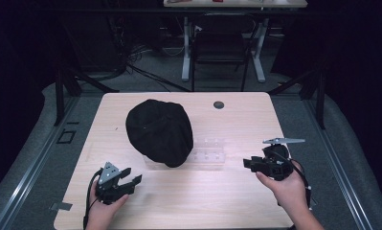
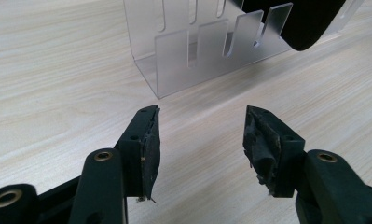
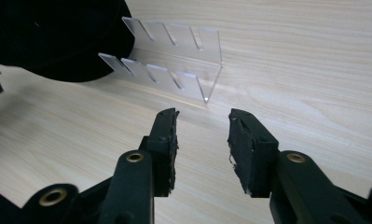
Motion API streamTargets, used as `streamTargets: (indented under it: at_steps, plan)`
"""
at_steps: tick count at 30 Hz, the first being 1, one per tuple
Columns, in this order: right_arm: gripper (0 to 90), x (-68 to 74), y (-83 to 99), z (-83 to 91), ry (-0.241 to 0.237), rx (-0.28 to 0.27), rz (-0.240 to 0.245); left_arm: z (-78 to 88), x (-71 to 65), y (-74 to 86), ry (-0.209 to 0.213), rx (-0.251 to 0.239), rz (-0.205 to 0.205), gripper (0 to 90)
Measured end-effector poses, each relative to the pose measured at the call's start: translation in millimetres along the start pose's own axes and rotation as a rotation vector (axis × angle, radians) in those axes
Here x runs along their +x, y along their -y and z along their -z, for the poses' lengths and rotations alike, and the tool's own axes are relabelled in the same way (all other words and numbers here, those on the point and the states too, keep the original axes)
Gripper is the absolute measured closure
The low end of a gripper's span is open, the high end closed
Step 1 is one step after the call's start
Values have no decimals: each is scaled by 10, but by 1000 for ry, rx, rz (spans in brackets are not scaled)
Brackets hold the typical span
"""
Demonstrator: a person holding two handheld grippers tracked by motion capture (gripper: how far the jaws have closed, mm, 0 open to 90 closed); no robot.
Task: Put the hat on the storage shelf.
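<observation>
From above, a black hat drapes over a clear slotted rack mid-table; both grippers sit apart from it. Left gripper: jaws spread, empty, facing the rack. Right gripper: likewise spread and empty; nothing appears started

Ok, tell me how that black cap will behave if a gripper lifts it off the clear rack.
The black cap looks like soft fabric, domed and draped over the clear slotted rack, so it would probably sag and fold if pinched at one edge. It is likely light. Its overhang past the rack suggests it may drag or tip the rack when pulled sideways.
</observation>
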State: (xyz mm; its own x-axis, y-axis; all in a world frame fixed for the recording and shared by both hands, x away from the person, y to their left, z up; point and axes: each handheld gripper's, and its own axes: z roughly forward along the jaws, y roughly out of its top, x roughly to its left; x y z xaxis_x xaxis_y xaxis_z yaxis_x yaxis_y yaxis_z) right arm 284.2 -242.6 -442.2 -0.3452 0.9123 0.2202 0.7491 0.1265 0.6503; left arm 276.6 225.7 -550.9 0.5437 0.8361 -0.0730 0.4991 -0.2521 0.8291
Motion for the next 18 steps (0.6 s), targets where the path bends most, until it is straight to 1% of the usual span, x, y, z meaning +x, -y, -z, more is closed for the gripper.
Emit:
streamTargets:
  at_steps: [1, 3, 4, 5, 7, 9, 11, 13, 15, 16, 18]
  plan:
    - [607, 0, 0, 0, 0, 0, 0, 0, 0, 0, 0, 0, 0, 460]
    - [598, -17, 95, -46, 18, -12, 18, -11, -6, 11, -1, 3, -6, 458]
    - [598, -17, 95, -46, 18, -12, 18, -11, -6, 11, -1, 3, -6, 457]
    - [605, -33, 151, -76, 26, -8, 17, -12, -7, 17, -2, 7, -10, 457]
    - [603, -49, 206, -113, 29, -8, 6, -16, -6, 23, -2, 4, -7, 455]
    - [598, -58, 255, -145, 43, -3, 21, -20, -3, 29, -1, 6, -3, 455]
    - [579, -64, 305, -183, 59, -14, 38, -26, 6, 36, -1, 8, -2, 454]
    - [566, -67, 329, -200, 50, -15, 38, -26, 9, 39, 0, 11, 2, 454]
    - [548, -93, 402, -258, 42, -15, 33, -25, 16, 40, 0, 15, 3, 454]
    - [541, -95, 428, -280, 41, -16, 22, -22, 24, 40, 2, 13, 8, 455]
    - [526, -114, 482, -327, 36, -27, 17, -23, 30, 42, 0, 10, 10, 454]
